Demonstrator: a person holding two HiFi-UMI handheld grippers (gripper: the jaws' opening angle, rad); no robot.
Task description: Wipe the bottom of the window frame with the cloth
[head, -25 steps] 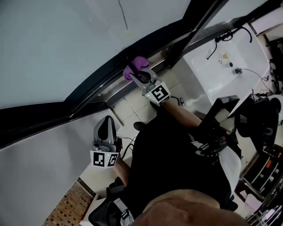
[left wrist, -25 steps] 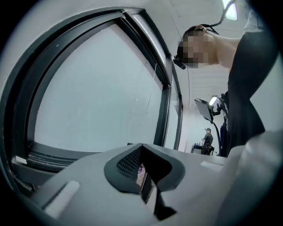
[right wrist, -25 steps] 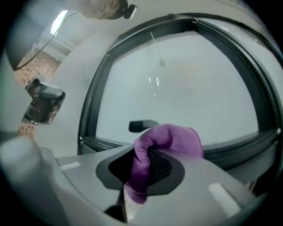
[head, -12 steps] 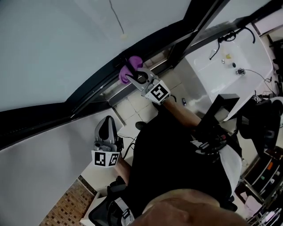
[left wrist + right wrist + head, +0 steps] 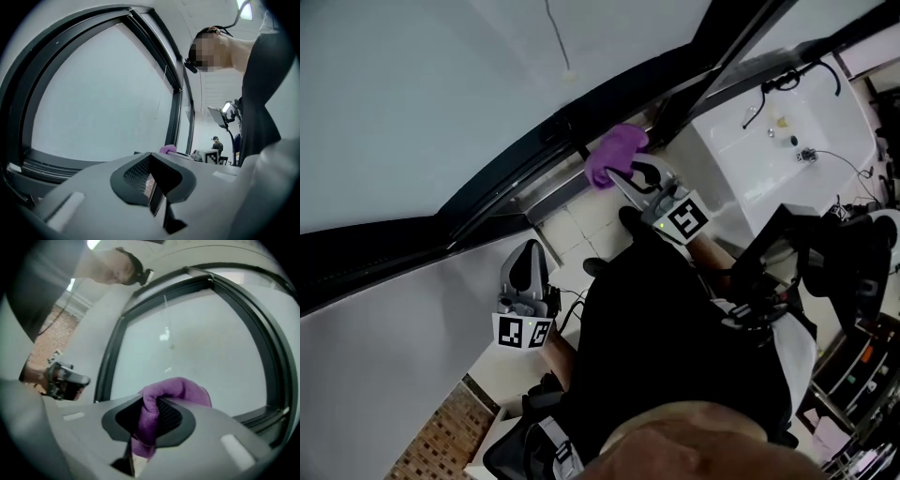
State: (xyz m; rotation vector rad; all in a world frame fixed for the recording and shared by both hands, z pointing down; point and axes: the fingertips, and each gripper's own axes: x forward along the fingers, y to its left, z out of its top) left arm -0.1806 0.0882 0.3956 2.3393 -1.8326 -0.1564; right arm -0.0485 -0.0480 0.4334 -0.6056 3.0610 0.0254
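Note:
The purple cloth (image 5: 614, 153) is pinched in my right gripper (image 5: 622, 176), which is shut on it and holds it against the dark bottom rail of the window frame (image 5: 530, 173). In the right gripper view the cloth (image 5: 161, 404) bulges out from between the closed jaws of the right gripper (image 5: 149, 423), with the glass pane behind it. My left gripper (image 5: 523, 272) hangs lower left, away from the frame, shut with nothing in it. In the left gripper view the left gripper (image 5: 152, 180) points along the window, and the cloth (image 5: 168, 149) shows small beyond it.
A white counter with cables (image 5: 778, 122) stands at the upper right. Black equipment (image 5: 769, 248) sits beside the person's dark-clothed body. Pale floor tiles (image 5: 572, 230) lie under the frame. Another person (image 5: 216, 144) stands far off.
My right gripper has slid to the right along the bottom rail, carrying the purple cloth with it. The left gripper has stayed put.

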